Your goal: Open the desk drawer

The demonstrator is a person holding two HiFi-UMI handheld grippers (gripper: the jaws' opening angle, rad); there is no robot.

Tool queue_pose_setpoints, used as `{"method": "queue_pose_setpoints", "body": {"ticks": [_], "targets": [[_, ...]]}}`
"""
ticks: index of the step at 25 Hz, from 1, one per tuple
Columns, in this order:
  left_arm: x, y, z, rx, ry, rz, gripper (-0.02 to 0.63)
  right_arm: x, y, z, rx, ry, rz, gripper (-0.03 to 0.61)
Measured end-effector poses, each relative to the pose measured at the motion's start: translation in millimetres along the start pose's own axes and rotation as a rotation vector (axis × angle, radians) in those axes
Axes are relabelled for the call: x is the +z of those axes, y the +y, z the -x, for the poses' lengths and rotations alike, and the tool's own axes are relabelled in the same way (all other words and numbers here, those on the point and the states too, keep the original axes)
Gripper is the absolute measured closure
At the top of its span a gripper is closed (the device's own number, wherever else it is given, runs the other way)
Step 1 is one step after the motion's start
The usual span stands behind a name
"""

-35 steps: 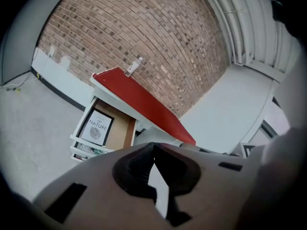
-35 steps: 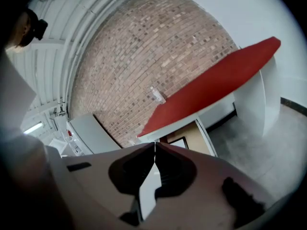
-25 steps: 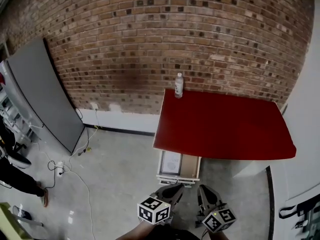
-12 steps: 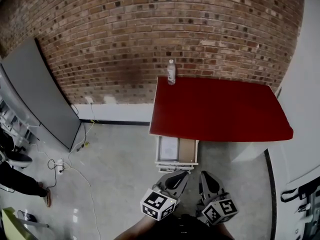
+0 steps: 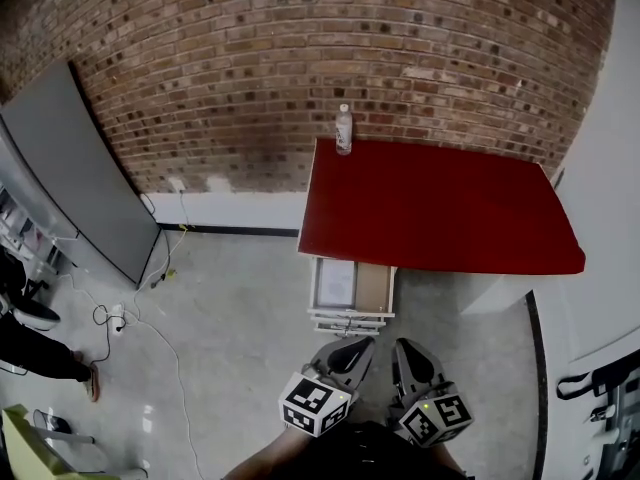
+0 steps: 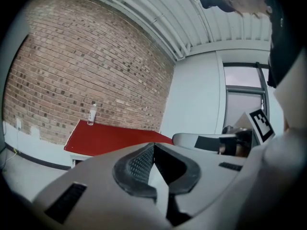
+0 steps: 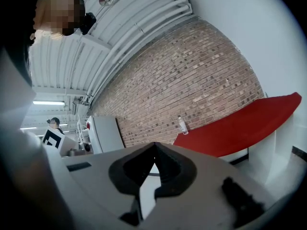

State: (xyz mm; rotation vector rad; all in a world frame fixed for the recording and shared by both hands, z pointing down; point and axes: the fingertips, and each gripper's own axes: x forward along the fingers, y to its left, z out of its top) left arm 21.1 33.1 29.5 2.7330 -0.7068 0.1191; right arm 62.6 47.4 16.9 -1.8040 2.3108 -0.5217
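Both grippers were closed and empty: left gripper [image 5: 350, 351], right gripper [image 5: 408, 353]. The drawer [image 5: 350, 288] sat just ahead of both tips, already pulled out from under the desk [image 5: 440, 208]. Over the last second it stayed out about as far, and neither gripper took hold of it. I judged the opening done, with the hands just hanging back.

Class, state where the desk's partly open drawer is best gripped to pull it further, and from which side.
Grip the drawer by its front panel's top edge, coming from the front, the person's side. It juts from under the red desk with its open top exposed. No handle is discernible.
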Motion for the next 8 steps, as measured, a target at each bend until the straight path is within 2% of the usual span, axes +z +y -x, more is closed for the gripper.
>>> {"method": "queue_pose_setpoints", "body": {"ticks": [8], "targets": [[-3.1, 7.5, -4.5, 0.018, 0.000, 0.007, 0.603, -4.6, -3.1, -7.8, 0.023, 0.018, -0.007, 0.566]]}}
